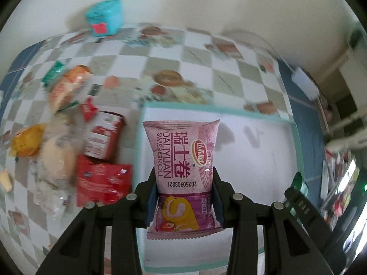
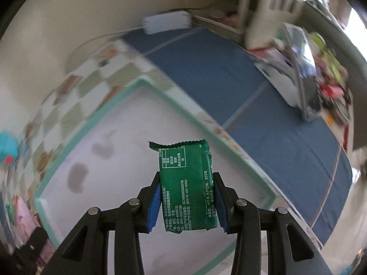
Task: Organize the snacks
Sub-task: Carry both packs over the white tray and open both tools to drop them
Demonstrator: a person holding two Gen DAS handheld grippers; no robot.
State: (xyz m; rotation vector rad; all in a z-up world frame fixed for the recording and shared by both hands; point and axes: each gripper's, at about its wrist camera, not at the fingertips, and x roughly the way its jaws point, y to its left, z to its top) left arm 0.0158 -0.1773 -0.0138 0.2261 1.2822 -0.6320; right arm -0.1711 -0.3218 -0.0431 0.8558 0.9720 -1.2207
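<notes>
The left gripper [image 1: 185, 202] is clamped on a pink Swiss roll packet [image 1: 181, 160], its blue pads pressing both long sides of the wrapper, which hangs over the white tray [image 1: 263, 151] near the tray's left edge. The right gripper [image 2: 187, 202] is clamped on a green snack packet [image 2: 185, 183], printed back side up, held above the same tray toward its right edge. The tray has a mint-green rim and lies on a checkered tablecloth [image 1: 142, 68]. Left of the tray's left edge lies a loose heap: 2 red packets [image 1: 103, 181], a red can [image 1: 104, 135], a pale bun in clear wrap [image 1: 57, 160] and an orange packet [image 1: 66, 87]. A turquoise box [image 1: 104, 17] sits at the cloth's far edge, by the wall
</notes>
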